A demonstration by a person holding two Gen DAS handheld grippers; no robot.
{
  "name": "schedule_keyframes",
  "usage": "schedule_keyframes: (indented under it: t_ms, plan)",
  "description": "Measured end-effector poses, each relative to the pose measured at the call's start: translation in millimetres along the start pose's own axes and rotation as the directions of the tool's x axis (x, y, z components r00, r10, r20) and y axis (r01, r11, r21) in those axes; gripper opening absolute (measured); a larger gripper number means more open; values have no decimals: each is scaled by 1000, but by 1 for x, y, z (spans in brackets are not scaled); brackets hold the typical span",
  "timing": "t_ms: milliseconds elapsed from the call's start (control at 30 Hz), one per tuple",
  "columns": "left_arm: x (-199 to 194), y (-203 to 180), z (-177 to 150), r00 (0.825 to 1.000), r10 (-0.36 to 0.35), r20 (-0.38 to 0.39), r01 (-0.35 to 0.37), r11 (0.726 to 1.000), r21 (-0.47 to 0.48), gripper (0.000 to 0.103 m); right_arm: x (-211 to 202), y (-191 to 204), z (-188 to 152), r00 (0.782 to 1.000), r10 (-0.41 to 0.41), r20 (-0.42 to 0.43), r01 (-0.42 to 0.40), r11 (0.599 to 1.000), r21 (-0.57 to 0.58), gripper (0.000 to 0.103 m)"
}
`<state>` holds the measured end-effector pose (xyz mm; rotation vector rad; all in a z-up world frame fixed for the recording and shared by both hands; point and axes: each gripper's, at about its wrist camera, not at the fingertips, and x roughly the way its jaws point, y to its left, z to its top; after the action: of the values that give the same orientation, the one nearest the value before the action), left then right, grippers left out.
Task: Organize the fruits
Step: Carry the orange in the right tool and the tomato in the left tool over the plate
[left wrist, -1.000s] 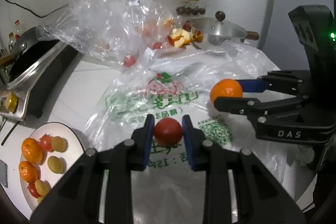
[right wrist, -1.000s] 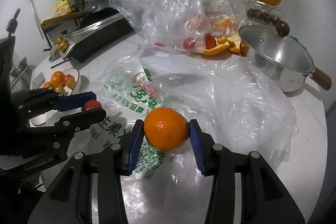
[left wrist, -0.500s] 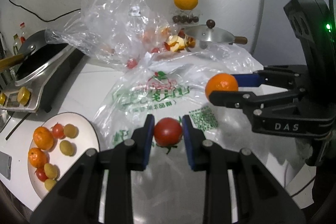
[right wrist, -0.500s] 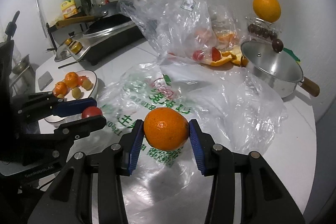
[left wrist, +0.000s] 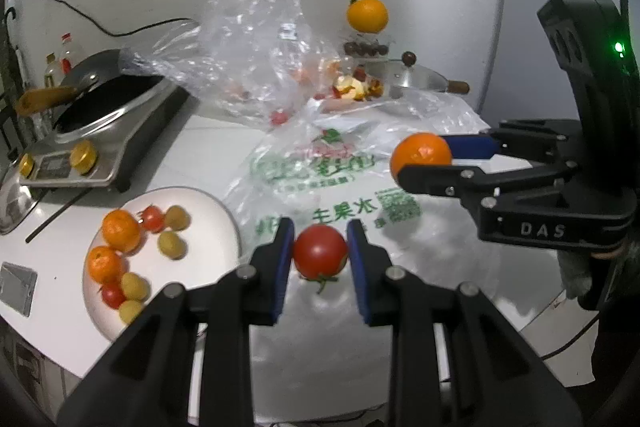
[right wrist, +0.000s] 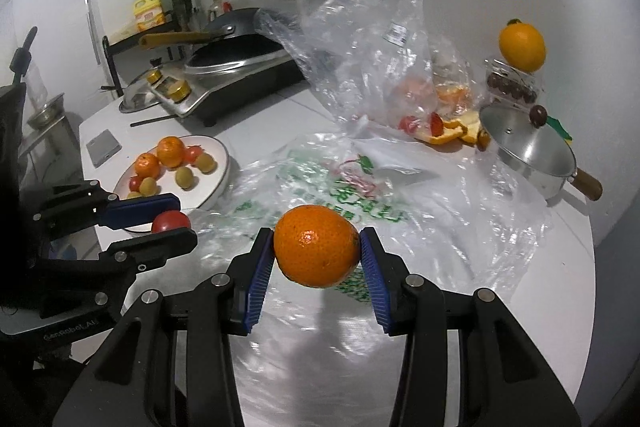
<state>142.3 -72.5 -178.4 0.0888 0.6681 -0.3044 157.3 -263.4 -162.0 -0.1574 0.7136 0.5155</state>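
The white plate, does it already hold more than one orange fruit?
Yes, the white plate holds two orange fruits beside small tomatoes and yellow-green fruits.

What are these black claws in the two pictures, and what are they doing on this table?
They are two hand-held grippers; a person carries one in each hand, and each has a camera looking along its fingers. So one picture comes from the left gripper, the other from the right gripper, and each also sees the other from the side. The left one is closed on a tomato, the right one on an orange. On the white table lie plastic bags, a plate of small fruit, a stove with a pan and a lidded pot.
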Motion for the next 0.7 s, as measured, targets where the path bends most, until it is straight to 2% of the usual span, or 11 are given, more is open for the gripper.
schedule_keyframes:
  t_ms: [333,700]
  plan:
    - [-22,37,-21,999,50,17,-50,998,-38,28,8,41,10,1000,6,-17,-7,999,-54,46]
    - [-15,77,-44,996,93,-13,-94,991,-91,28,36,81,23,997,53,-57,-59,992,-107,46]
